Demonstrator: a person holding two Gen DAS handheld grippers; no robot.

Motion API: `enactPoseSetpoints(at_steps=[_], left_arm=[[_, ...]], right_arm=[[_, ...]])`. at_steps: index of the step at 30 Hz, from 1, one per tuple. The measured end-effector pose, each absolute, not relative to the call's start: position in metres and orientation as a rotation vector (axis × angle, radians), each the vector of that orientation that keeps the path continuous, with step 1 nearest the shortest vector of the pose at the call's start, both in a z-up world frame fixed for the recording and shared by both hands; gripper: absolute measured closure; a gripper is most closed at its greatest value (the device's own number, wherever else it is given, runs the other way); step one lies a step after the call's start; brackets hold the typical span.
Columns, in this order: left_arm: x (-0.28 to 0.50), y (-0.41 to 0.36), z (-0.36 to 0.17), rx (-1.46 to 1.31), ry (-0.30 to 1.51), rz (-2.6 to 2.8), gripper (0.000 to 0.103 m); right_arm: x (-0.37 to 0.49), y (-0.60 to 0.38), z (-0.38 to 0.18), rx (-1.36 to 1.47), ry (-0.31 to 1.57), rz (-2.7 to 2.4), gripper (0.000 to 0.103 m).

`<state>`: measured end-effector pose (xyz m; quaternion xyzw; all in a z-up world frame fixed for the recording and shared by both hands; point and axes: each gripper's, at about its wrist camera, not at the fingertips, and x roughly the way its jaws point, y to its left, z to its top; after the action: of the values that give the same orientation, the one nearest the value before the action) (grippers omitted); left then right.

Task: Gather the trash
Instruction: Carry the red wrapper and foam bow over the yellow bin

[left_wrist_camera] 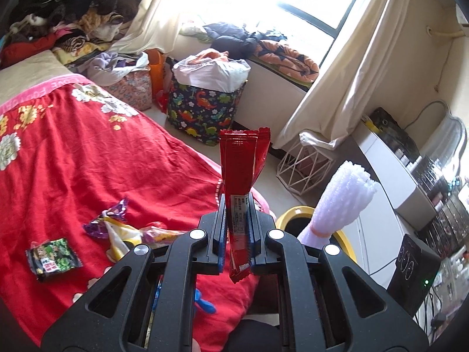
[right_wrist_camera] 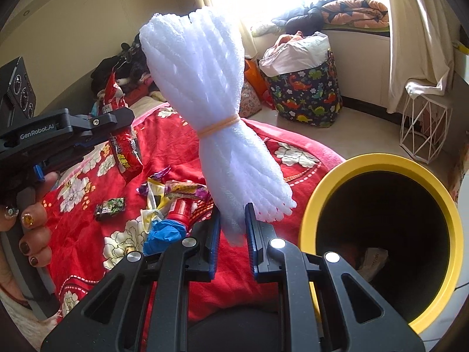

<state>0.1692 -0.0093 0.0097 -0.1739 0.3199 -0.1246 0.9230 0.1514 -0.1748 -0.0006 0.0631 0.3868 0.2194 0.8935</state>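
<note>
From the left wrist camera, the left gripper [left_wrist_camera: 236,228] has its jaws clamped on a red snack wrapper [left_wrist_camera: 243,173] that stands upright above the red floral bedspread [left_wrist_camera: 88,152]. More wrappers lie on the bedspread: a small green-and-black packet [left_wrist_camera: 54,259] and a purple-and-yellow heap [left_wrist_camera: 123,228]. From the right wrist camera, the right gripper [right_wrist_camera: 233,240] has its jaws closed on the lower end of a white foam-net bundle [right_wrist_camera: 211,111] tied with an orange rubber band [right_wrist_camera: 218,126]. Just to its right stands the yellow-rimmed bin [right_wrist_camera: 378,161], with some trash inside. A hand [right_wrist_camera: 26,220] holds the left gripper at the left edge.
</note>
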Motion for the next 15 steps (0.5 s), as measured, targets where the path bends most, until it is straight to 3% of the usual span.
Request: enactPoseSetpoints(at_steps=[15], left_arm=[[0.168, -0.051, 0.013, -0.318, 0.660, -0.332, 0.097]], right_arm=[[0.147, -0.206, -0.001, 0.172, 0.794, 0.409, 0.087]])
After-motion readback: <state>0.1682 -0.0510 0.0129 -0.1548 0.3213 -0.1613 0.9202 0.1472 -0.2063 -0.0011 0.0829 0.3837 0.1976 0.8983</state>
